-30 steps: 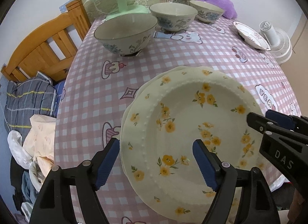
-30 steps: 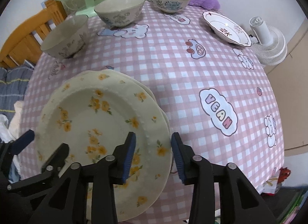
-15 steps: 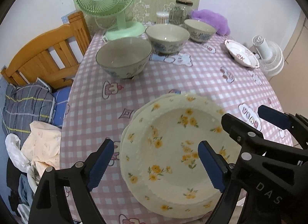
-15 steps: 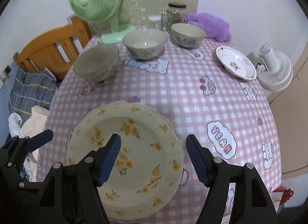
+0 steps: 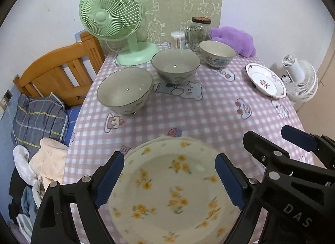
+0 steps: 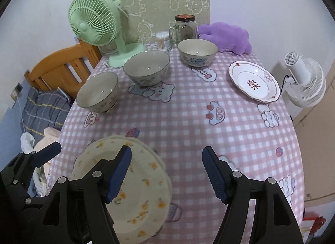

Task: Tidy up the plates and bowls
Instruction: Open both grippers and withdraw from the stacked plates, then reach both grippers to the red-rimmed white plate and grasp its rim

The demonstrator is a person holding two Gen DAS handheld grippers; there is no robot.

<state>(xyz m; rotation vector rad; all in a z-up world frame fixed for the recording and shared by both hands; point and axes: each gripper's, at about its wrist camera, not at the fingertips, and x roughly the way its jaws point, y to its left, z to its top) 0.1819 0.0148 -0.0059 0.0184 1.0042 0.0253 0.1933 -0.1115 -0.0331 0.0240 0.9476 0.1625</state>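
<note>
A stack of cream plates with yellow flowers lies at the near edge of the pink checked table. My left gripper hangs open above it, touching nothing. My right gripper is also open and empty, over the stack's right rim; it also shows at the right of the left wrist view. Farther back stand three bowls: a large grey one, a middle one and a smaller floral one. A white plate with a red motif sits at the right.
A green desk fan, a glass jar, a cotton swab tub and a purple plush line the table's back. A wooden bed frame with clothes is at the left; a white fan is beyond the right edge.
Both grippers have opened wider and lifted up and back from the flowered plate stack, which stays on the table. Much more of the table is now in view.
</note>
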